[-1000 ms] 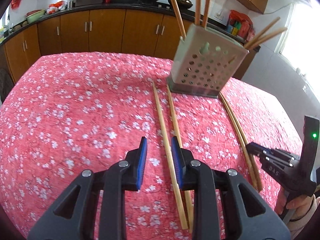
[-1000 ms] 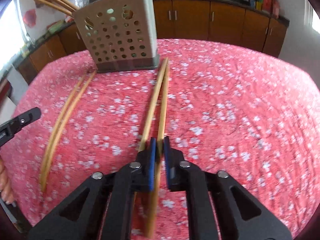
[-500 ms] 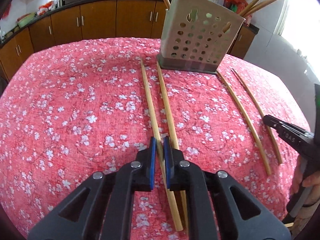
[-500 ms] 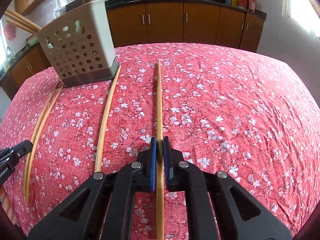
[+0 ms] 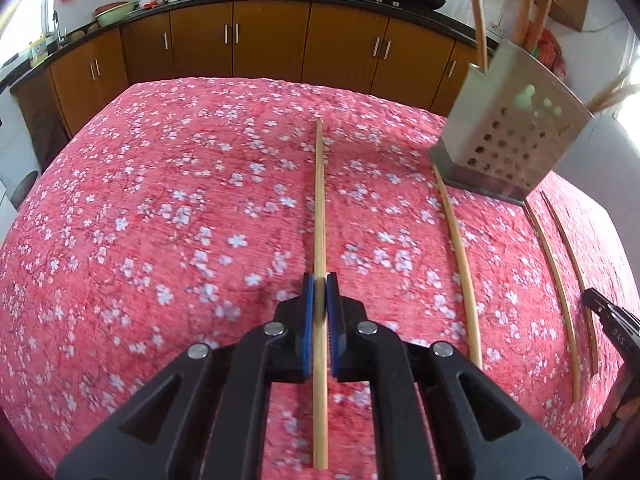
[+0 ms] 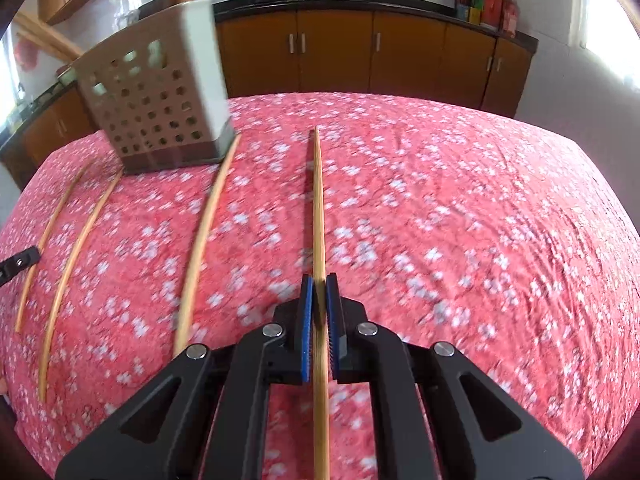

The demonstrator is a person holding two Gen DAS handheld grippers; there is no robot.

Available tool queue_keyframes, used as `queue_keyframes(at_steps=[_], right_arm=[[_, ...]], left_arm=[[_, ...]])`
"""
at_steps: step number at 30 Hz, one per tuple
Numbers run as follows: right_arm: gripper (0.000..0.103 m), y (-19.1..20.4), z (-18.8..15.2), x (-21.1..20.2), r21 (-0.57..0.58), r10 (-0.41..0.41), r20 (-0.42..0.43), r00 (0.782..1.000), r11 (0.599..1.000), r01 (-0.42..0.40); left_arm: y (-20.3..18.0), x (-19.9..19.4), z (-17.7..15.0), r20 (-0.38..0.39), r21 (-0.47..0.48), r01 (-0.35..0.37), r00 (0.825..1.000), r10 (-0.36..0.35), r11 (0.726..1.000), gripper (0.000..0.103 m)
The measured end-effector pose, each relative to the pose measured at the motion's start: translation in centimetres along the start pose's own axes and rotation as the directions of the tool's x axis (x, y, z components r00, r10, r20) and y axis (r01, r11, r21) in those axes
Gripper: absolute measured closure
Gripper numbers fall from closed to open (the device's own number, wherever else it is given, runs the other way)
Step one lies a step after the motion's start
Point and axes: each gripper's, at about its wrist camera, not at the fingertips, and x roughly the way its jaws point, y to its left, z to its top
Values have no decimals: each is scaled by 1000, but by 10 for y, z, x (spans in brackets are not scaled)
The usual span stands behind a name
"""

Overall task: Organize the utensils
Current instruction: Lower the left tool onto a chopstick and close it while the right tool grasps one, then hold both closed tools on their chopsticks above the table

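Note:
My left gripper (image 5: 319,286) is shut on a bamboo chopstick (image 5: 319,200) that points forward, lifted over the red flowered cloth. My right gripper (image 6: 319,288) is shut on another chopstick (image 6: 318,200), also pointing forward above the cloth. A perforated grey utensil holder (image 5: 516,140) with several chopsticks standing in it sits on the table, to the right in the left wrist view and to the left in the right wrist view (image 6: 160,96). Three loose chopsticks (image 5: 460,256) lie on the cloth by the holder; they also show in the right wrist view (image 6: 204,236).
The table is covered by a red flowered cloth (image 5: 160,220). Brown kitchen cabinets (image 5: 272,48) and a counter with pans run behind it. The right gripper's tip (image 5: 612,316) shows at the right edge of the left wrist view.
Both grippers have lifted their chopsticks off the cloth and swung away from the pairs they lay in. A second ago the left gripper was open; it closed on its chopstick.

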Motion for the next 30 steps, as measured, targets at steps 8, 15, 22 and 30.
queue_keyframes(at_steps=[8,15,22,30], right_arm=[[95,-8,3,2,22,-3,5,1000,1000,3],[95,-6,3,4,27,0,5,1000,1000,-1],[94,-7,3,5,34,2,5,1000,999,-2],[94,-8,3,4,49,7,6,1000,999,-7]], left_arm=[[5,-3,-3,23,5,15,1000,-15,1000,94],[8,-6,-4,23,-15,37,999,-37,999,94],[11,-9,-5,24,-28,49,999,-48,998,94],[10,-9,-5,24,-27,48,999,-47,998,94]])
